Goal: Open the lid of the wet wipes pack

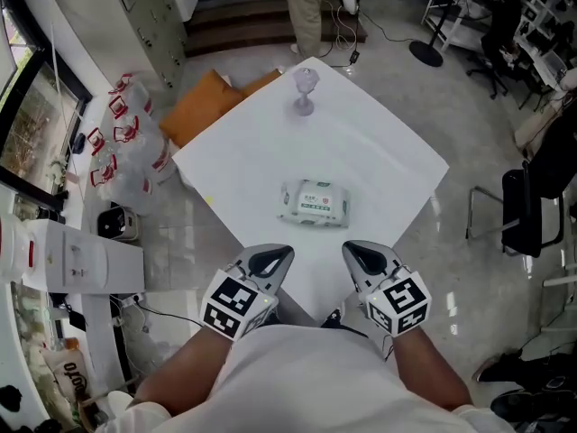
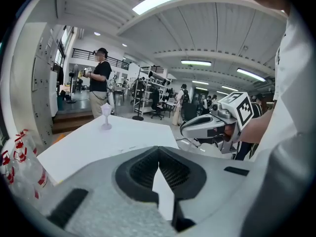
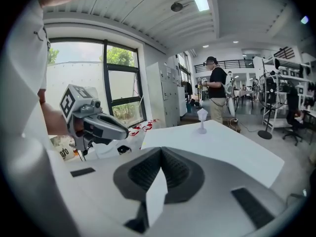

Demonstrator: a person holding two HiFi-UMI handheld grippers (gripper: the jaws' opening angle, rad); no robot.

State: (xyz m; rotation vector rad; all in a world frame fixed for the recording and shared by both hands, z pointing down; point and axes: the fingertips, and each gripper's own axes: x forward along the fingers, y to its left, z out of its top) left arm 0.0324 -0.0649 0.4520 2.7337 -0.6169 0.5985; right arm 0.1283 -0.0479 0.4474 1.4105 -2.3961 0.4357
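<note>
Tabletop (image 1: pixel 379 152), white, bears wipes pack (image 1: pixel 313 202) and goblet (image 1: pixel 305 91); left hand-held gripper (image 1: pixel 275 258) and right hand-held gripper (image 1: pixel 359 253) closed, empty.

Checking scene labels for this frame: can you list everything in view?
table: 1, white, centre
wet wipes pack: 1, white-green, lying flat mid-table
goblet: 1, clear, upright at far table corner
plastic bags: several, clear with red print, floor left of table
chair: 1, black, right of table
bystander: 1, standing beyond table
left tool: 1, grey, shut, empty, near table edge
right tool: 1, grey, shut, empty, beside left tool
</note>
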